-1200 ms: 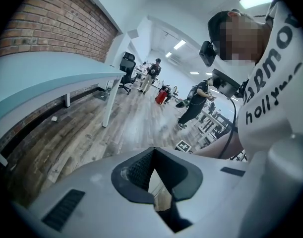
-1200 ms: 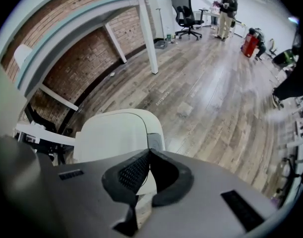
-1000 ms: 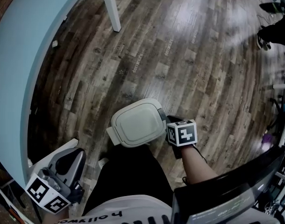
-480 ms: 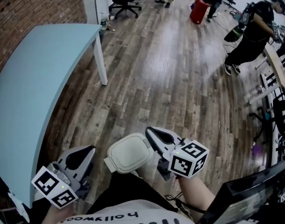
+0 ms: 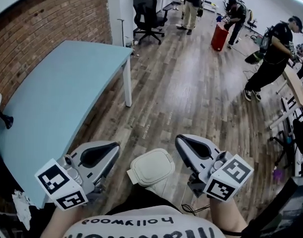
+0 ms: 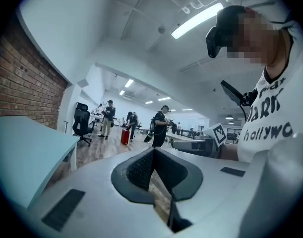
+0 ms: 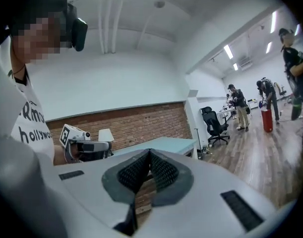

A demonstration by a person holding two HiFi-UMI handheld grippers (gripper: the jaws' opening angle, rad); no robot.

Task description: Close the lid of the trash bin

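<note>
Wood-look planks are covering the floor point(image 5: 191, 98) of a long open office, their brown grain catching a pale glare toward the far end. Rough red brick wall point(image 5: 57, 24) is running along the left, and a pale blue table point(image 5: 57, 98) with a smooth matte top and white legs is standing against it. A black office chair point(image 5: 146, 11) is sitting past the table's far corner, and several people are standing farther off.

The trash bin point(image 5: 158, 186) is standing on the floor off the table's long free edge, close in front of the person. Its lid point(image 5: 151, 168) is lying flat down on the rim: a cream, smooth plastic rounded square with a shallow recessed panel and a small tab on its left edge.

In the head view the bin is sitting between the two claws. The left gripper point(image 5: 111, 150) is hovering just beside the lid's left edge, and the right gripper point(image 5: 183, 142) is just beside its right edge; neither is touching it. Both are pale grey moulded shells with dark pads and a black-and-white marker cube at the rear.

In the left gripper view the left gripper point(image 6: 153, 155) is showing its ribbed dark pads pressed together at the tips, nothing between them. In the right gripper view the right gripper point(image 7: 150, 155) is showing the same, jaws together and empty.
</note>
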